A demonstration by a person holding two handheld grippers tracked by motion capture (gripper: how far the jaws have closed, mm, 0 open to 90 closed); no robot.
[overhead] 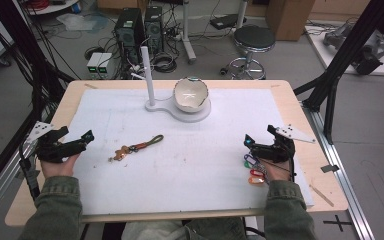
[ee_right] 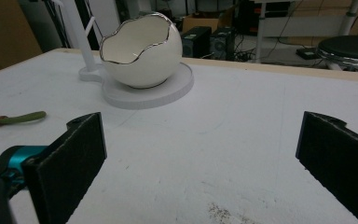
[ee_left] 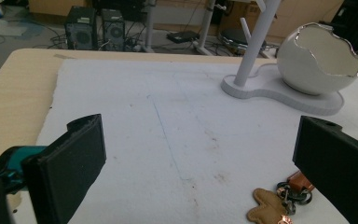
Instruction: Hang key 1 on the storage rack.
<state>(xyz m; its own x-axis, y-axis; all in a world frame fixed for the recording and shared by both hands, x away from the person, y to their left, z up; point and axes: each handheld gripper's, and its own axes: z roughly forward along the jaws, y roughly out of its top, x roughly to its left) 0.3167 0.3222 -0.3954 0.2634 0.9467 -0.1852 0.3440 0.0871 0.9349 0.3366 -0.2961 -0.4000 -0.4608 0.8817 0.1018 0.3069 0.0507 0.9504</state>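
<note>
A keychain (overhead: 135,146) with a green strap, an orange clip and a brown gingerbread charm lies on the white mat, left of centre. My left gripper (overhead: 75,135) rests at the mat's left edge, open and holding nothing. In the left gripper view the gingerbread charm (ee_left: 269,207) lies just inside the right-hand jaw of my left gripper (ee_left: 200,140). My right gripper (overhead: 260,136) is open and holds nothing near the mat's right side. Coloured key tags (overhead: 252,169) lie just behind it, by the hand. The right gripper view has my right gripper (ee_right: 200,140) over bare mat, with the green strap (ee_right: 21,118) far left.
A white stand (overhead: 180,111) at the back centre carries an upright pole (overhead: 147,75) with pegs and an eggshell-shaped bowl (overhead: 191,94). The white mat (overhead: 195,165) covers most of the wooden table (overhead: 310,150). A stool and computer cases stand on the floor beyond.
</note>
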